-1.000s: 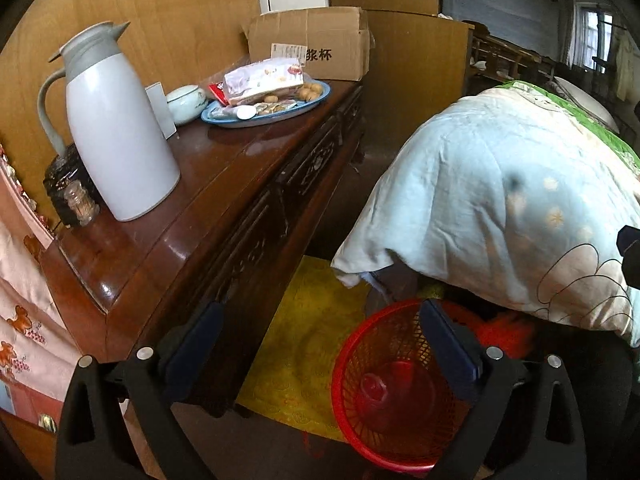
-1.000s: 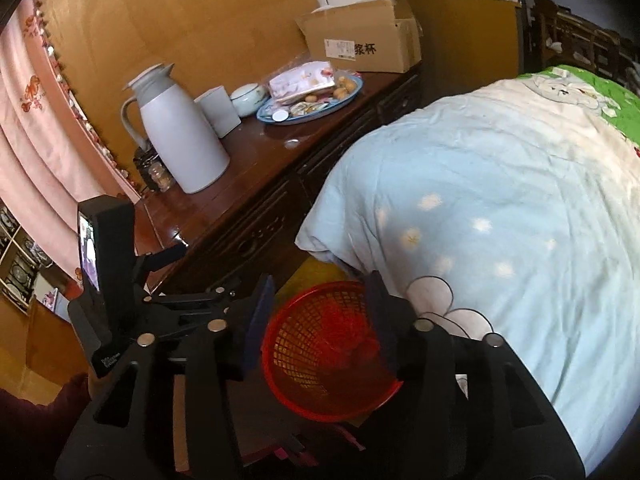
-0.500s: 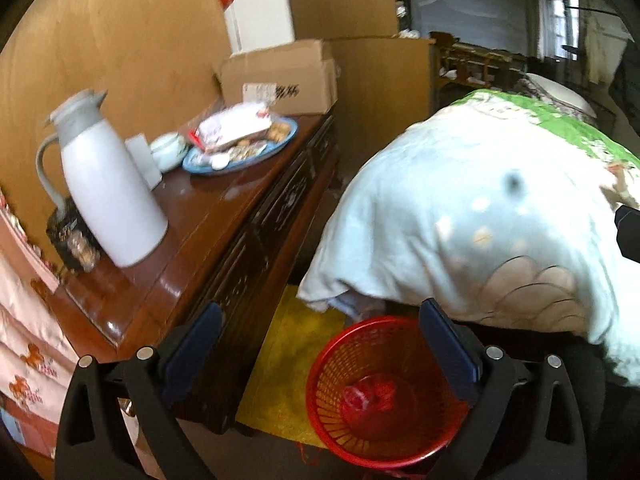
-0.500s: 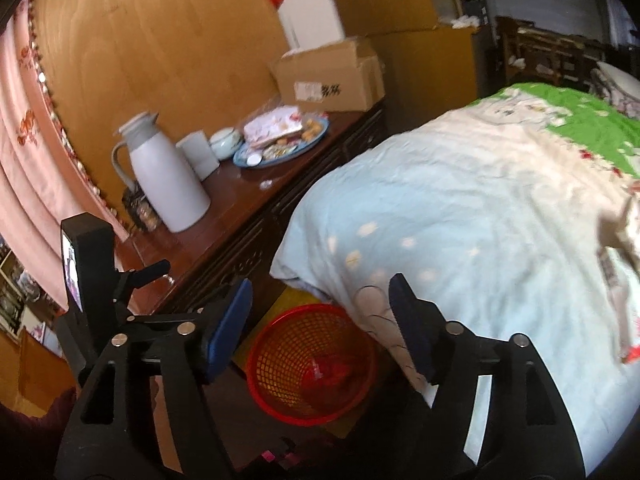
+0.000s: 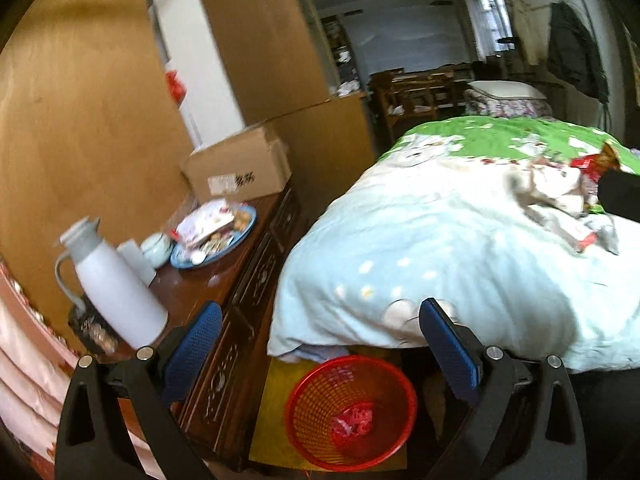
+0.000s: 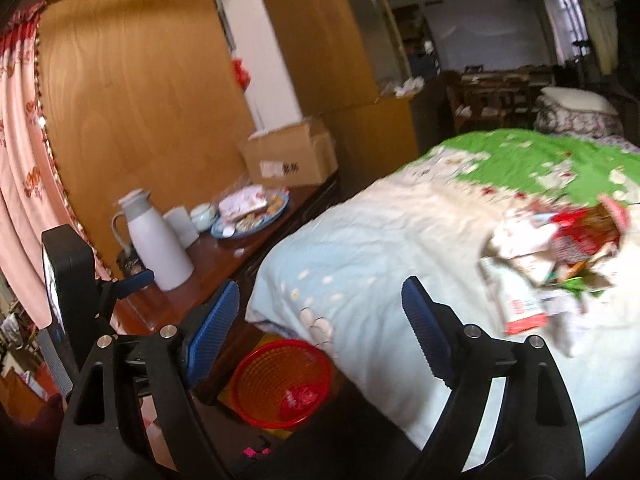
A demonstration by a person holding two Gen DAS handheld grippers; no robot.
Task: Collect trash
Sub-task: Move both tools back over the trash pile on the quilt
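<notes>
A red mesh basket (image 5: 352, 410) (image 6: 282, 384) stands on the floor beside the bed, with a crumpled red wrapper (image 5: 354, 420) (image 6: 300, 396) in its bottom. A heap of wrappers and papers (image 6: 560, 256) (image 5: 568, 196) lies on the bed's quilt at the right. My left gripper (image 5: 320, 348) is open above the basket with nothing between its blue pads. My right gripper (image 6: 320, 328) hangs over the bed's corner; its jaws are opening and hold nothing. The left gripper's body (image 6: 68, 280) shows at the left of the right wrist view.
A dark wooden sideboard (image 5: 224, 304) at the left carries a white thermos jug (image 5: 116, 284), a cup, a blue plate of snacks (image 5: 216, 236) and a cardboard box (image 5: 240, 172). A yellow mat (image 5: 276, 400) lies under the basket. Pink curtains (image 6: 20, 160) hang far left.
Both grippers have risen and drawn back from the basket, so the bed top and trash heap have come into view. The right jaws have spread wider. The red wrapper lies in the basket.
</notes>
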